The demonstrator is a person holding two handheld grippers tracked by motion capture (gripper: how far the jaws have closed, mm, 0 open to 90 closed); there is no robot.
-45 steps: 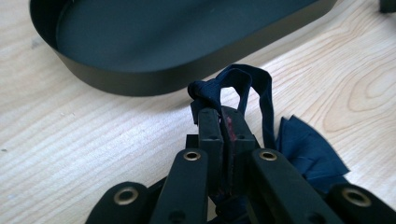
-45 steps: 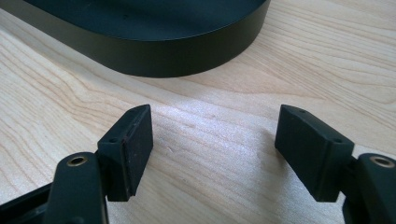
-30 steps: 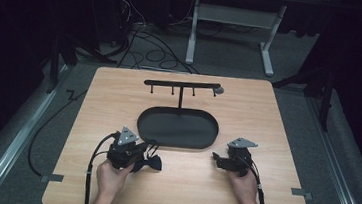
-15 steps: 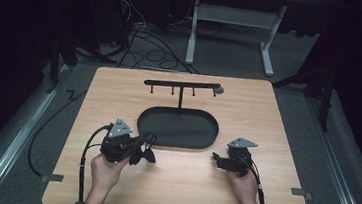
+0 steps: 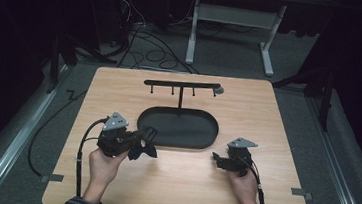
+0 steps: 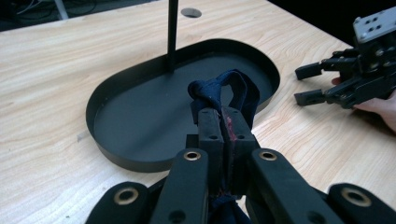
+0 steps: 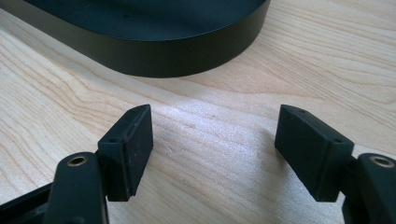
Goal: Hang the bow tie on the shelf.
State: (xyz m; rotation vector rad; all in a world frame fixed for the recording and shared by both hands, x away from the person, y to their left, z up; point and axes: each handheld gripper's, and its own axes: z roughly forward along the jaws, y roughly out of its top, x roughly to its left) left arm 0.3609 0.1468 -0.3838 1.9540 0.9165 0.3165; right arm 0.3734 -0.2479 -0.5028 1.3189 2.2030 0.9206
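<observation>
- No text, label, brand, number or sign can be read anywhere in these pictures.
- The wooden table, black tray, stand, dark cloth and both grippers carry no legible markings.

A light wooden table (image 5: 267,120) carries a black oval tray (image 5: 178,140) at its middle. A thin black post rises from the tray's far side to a crossbar with hooks (image 5: 180,85). Dark cables (image 5: 149,41) lie on the grey floor beyond.

Bare table (image 5: 181,182) between both hands; black tray (image 5: 178,132) and upright stand (image 5: 180,94) just beyond.
</observation>
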